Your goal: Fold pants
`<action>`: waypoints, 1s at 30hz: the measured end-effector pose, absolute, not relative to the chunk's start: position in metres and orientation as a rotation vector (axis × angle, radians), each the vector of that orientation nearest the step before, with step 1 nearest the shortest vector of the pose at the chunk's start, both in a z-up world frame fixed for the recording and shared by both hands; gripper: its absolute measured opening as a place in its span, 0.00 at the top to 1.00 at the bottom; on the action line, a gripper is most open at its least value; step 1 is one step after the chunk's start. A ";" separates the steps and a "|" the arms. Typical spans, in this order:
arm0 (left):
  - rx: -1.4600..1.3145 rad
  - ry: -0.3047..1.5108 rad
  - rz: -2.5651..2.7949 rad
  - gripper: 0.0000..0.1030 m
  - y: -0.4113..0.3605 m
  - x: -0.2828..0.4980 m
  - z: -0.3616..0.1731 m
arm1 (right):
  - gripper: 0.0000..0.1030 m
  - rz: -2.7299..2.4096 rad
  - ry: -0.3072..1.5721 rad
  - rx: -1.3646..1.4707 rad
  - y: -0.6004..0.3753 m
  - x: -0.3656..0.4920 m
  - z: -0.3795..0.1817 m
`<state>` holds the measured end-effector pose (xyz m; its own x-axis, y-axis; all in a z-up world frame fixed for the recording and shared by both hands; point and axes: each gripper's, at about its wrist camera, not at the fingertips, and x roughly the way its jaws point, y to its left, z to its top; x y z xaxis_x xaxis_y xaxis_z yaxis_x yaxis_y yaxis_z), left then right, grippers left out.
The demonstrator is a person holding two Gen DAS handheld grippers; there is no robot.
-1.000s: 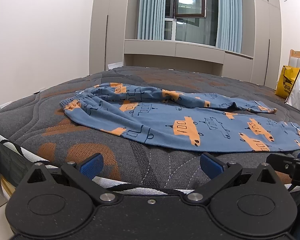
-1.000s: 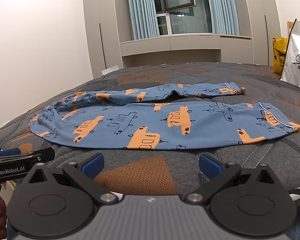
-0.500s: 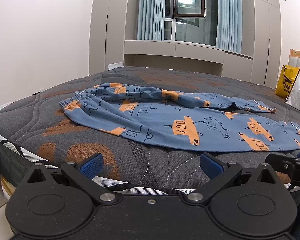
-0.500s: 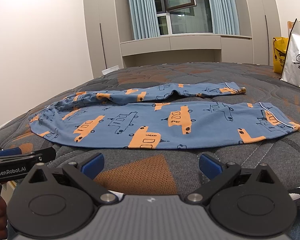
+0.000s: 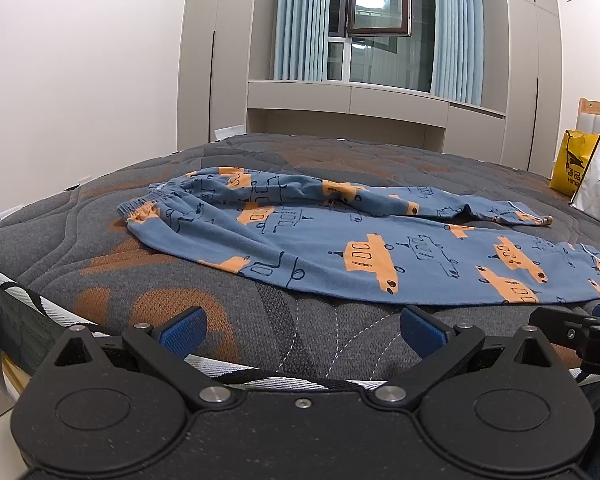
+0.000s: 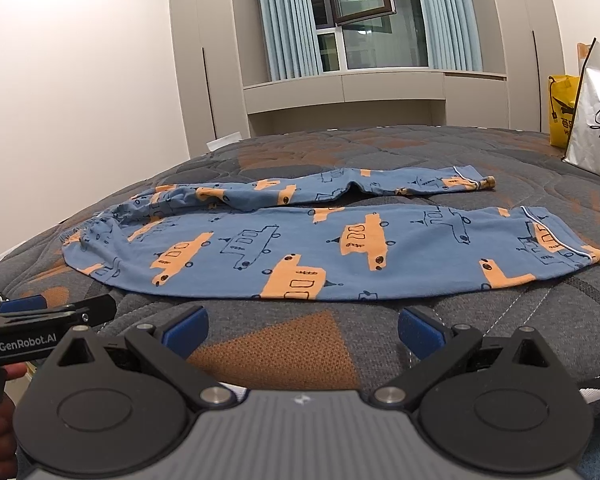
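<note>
Quilted grey and orange, the bed [image 5: 80, 240] carries blue pants [image 6: 320, 248] printed with orange vehicles, spread flat with the waistband at the left and both legs running right, the far leg slightly rumpled. Near the bed's front edge the left claw [image 5: 302, 328] and right claw [image 6: 302, 326] hover released, jaws wide apart, short of the pants' near hem and touching nothing.
</note>
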<state>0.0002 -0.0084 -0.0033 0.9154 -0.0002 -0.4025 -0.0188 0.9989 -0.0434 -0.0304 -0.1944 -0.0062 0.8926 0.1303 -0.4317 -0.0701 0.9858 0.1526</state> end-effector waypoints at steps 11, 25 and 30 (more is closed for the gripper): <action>-0.047 0.413 0.005 0.00 -0.009 0.000 -0.001 | 0.00 0.108 0.451 0.141 -0.194 -0.028 -0.006; -0.016 0.379 0.036 0.00 -0.004 0.008 0.010 | 0.00 0.143 0.447 0.156 -0.198 -0.026 -0.006; -0.001 0.391 0.019 0.00 -0.003 0.012 0.014 | 0.00 0.167 0.427 0.163 -0.198 -0.026 -0.001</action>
<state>0.0120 -0.0030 0.0137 0.9245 0.0182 -0.3807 -0.0185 0.9998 0.0029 -0.0260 -0.1981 -0.0009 0.8969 0.1947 -0.3970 -0.1263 0.9733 0.1918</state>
